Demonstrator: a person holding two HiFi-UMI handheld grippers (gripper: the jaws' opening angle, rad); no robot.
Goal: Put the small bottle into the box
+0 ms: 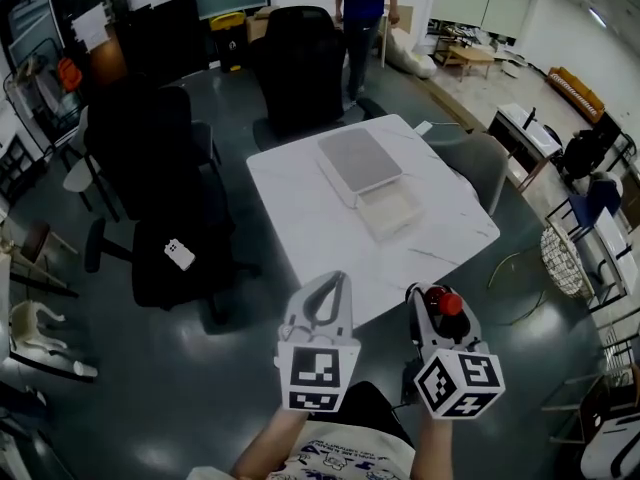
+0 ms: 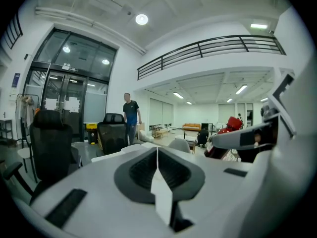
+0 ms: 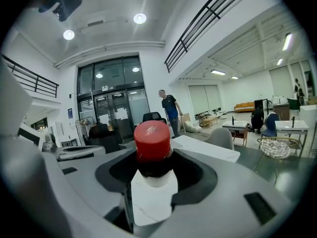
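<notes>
Right gripper (image 1: 432,313): jaws clenched on bottle (image 3: 152,145), upright.
Left gripper (image 1: 329,290): jaws pressed together, empty.
Box (image 1: 390,211): well ahead of right jaws.

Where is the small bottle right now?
The small bottle sits clamped in the right hand-held gripper at the head view's lower right, short of the white table holding the box.

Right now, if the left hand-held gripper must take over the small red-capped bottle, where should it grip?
Likely the round red cap, coming from its free end. The right hand-held gripper is shut on the small bottle below the cap, so only the cap stands clear of the jaws.
</notes>
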